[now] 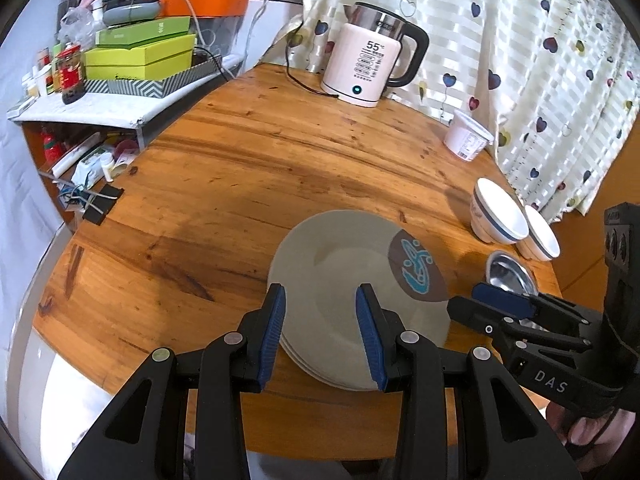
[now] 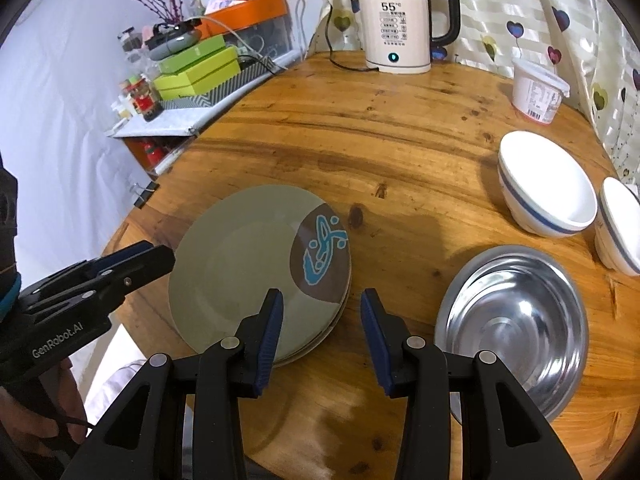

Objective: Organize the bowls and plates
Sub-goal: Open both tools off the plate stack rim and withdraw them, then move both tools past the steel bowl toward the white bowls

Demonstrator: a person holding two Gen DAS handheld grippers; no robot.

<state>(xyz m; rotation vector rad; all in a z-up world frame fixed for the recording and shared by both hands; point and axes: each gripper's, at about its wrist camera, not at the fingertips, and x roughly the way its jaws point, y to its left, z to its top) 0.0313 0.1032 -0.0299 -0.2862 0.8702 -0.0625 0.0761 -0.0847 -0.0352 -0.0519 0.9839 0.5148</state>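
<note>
A stack of grey-green plates [image 1: 344, 276] [image 2: 240, 276], the top one with a brown patch and a blue pattern, lies on the round wooden table [image 1: 248, 152] near its front edge. My left gripper [image 1: 322, 328] hovers open over the near rim of the stack, nothing pinched. My right gripper [image 2: 320, 332] stands open above the table between the plates and a steel bowl [image 2: 512, 328] [image 1: 510, 276]. Two white bowls with blue bands [image 2: 548, 184] [image 2: 618, 232] stand right of it. Each gripper shows in the other's view: right gripper [image 1: 466, 299], left gripper [image 2: 160, 252].
A kettle [image 1: 372, 64] [image 2: 400, 28] with its cord stands at the table's back, and a white tub [image 1: 466, 136] [image 2: 536, 92] at back right. A cluttered shelf with green boxes [image 1: 140, 56] borders the left. A curtain [image 1: 540, 60] hangs behind.
</note>
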